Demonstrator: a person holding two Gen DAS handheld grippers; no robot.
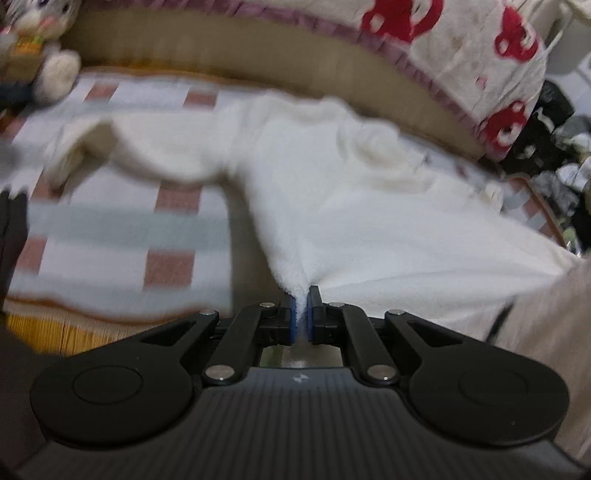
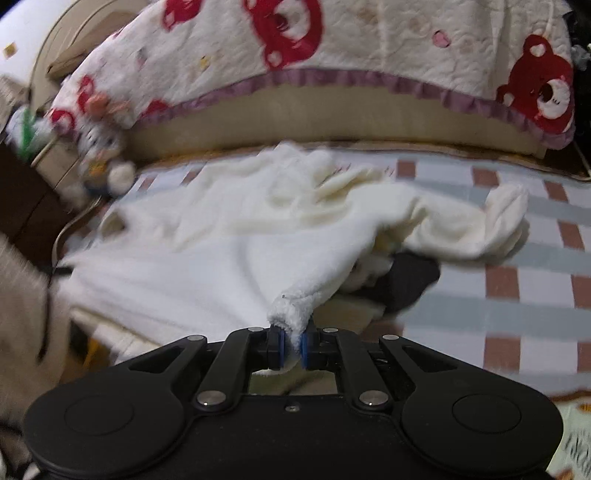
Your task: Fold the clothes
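Sprawling across the checked sheet (image 1: 110,221), the fluffy white top (image 1: 332,192) looks rumpled. The left gripper (image 1: 303,314) and right gripper (image 2: 291,345) each pinch its near hem, jaws closed.

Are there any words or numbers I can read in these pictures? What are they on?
No words or numbers can be read anywhere.
Left tongs: only a small pale mark on the body, a symbol and not letters.
Bear blanket: red bear pictures, no writing.
White fleece garment: no label showing.
Checked sheet: plain squares.
Plush toy: too blurred to tell.
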